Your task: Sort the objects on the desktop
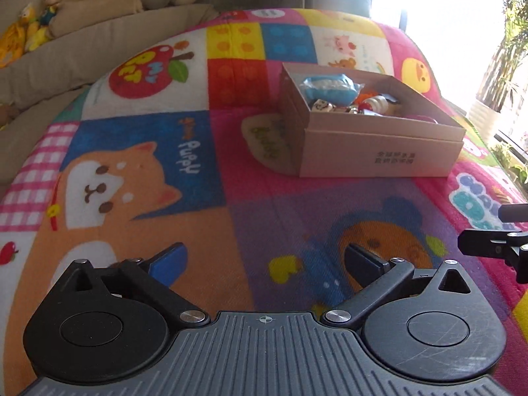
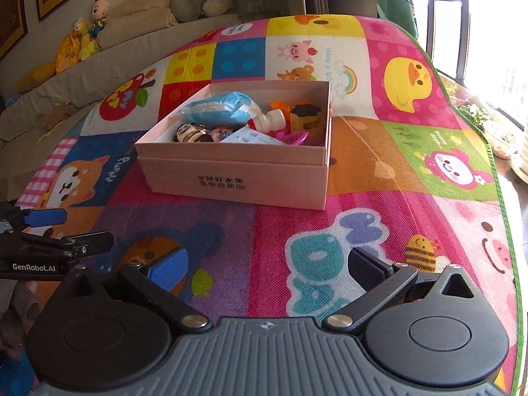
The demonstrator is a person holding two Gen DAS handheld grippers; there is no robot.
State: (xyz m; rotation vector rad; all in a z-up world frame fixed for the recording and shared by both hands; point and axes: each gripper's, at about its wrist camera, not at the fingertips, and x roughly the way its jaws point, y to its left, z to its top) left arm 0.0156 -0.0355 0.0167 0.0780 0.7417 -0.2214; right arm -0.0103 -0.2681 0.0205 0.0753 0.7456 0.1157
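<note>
An open cardboard box (image 2: 237,175) stands on a colourful cartoon mat (image 2: 379,198). It holds a blue and white bag (image 2: 221,107), a small white bottle (image 2: 269,121), a doll face (image 2: 186,132), a pink clip (image 2: 293,138) and a brown and yellow toy (image 2: 305,117). The box also shows in the left wrist view (image 1: 379,151). My left gripper (image 1: 264,264) is open and empty above the mat, in front of the box. My right gripper (image 2: 265,267) is open and empty, also in front of the box. The left gripper shows at the left edge of the right wrist view (image 2: 46,231).
A beige sofa (image 2: 99,62) with plush toys (image 2: 84,38) and a neck pillow (image 2: 201,0) runs behind the mat. A bright window and plants (image 2: 478,115) are on the right. The mat's green edge (image 2: 495,171) falls away at right.
</note>
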